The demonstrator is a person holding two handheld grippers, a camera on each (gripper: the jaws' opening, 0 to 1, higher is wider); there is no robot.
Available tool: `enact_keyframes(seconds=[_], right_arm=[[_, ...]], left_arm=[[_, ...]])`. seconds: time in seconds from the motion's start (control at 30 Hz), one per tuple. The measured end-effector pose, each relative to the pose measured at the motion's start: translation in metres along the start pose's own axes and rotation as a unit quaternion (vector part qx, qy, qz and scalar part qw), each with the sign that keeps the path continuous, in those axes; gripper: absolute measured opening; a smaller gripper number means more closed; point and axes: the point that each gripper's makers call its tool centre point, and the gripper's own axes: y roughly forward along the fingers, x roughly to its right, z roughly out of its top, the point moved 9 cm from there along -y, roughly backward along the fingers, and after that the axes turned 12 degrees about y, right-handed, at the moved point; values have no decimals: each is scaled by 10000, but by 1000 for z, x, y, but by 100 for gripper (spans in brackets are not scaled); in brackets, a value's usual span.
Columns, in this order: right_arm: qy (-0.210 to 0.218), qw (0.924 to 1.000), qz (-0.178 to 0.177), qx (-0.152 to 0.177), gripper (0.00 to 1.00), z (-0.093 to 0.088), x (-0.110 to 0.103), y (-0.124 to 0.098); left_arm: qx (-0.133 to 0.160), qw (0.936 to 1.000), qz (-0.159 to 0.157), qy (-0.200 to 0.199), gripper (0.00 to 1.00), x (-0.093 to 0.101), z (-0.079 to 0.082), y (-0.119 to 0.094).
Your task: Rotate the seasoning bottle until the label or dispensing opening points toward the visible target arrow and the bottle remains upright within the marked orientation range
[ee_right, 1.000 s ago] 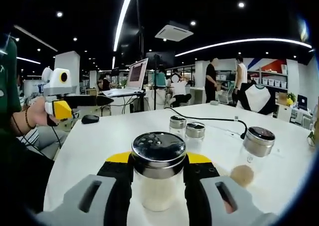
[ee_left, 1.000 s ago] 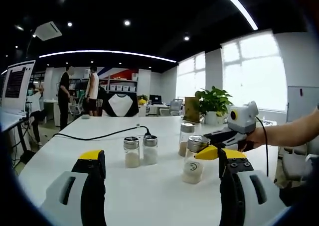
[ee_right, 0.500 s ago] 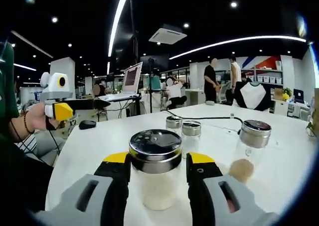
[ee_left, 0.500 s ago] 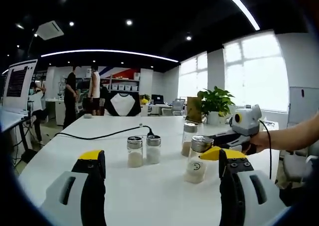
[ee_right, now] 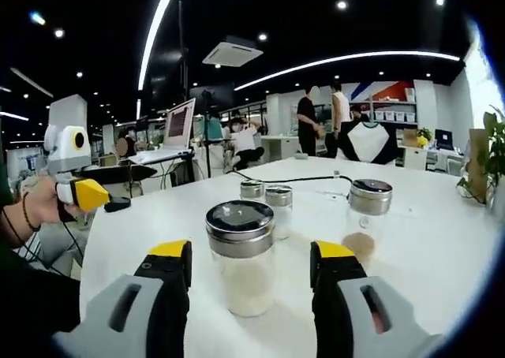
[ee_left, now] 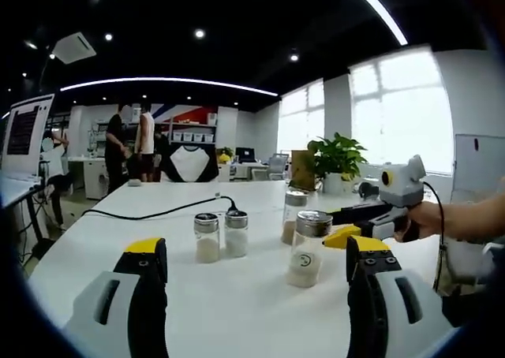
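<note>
Upright on the white bench (ee_right: 442, 240), the seasoning bottle (ee_right: 241, 257) stands with its long axis vertical and its perforated metal lid up, between the right gripper (ee_right: 249, 265)'s wide-open jaws, touching neither. Its label faces the left gripper view. Equally wide apart, the left gripper (ee_left: 252, 259)'s jaws hold nothing. Beyond stand three more shakers, an office around them.
</note>
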Motion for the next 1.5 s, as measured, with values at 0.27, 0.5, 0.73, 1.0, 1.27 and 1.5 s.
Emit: enact_keyframes(seconds=[0.27,0.5,0.73,1.0,1.27,1.5], right_arm=[[203,9977,-573,284,61,2,-25,-1],[214,9873,-1489,518,60,-4,-26,5],[283,9784,-1927,688,55,-12,-30,21],[328,9786,-1948,575,55,-15,-34,35],[394,9759,-2069,574,45,-11,-28,37],[225,9779,-2015,516,39,-11,-28,37]], left_arm=[[-19,10000,24,-29,99,-1,-1,0],[91,9999,24,-52,99,-1,0,0],[151,9999,-7,-12,99,0,1,-1],[31,9999,96,-31,99,-7,-2,-5],[9,9999,96,-48,99,-6,-3,-6],[-46,10000,78,-31,99,-5,-4,-5]])
